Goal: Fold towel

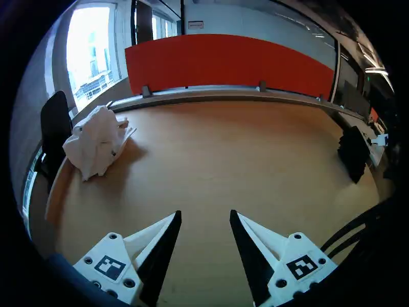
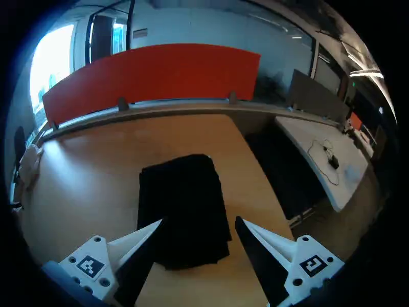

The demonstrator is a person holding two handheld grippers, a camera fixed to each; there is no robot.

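A black towel lies folded into a flat rectangle on the wooden table, near its right edge. My right gripper hovers open just above the towel's near end, with nothing between its fingers. In the left gripper view the same black towel shows as a dark shape at the table's far right edge. My left gripper is open over bare wood, holding nothing. A crumpled white towel is heaped at the table's far left corner; it also appears as the small white towel at the left rim.
A red divider panel runs along the table's back edge. A black office chair stands beyond the left corner by bright windows. Right of the table a gap drops to the floor, then a white desk with a cable on it.
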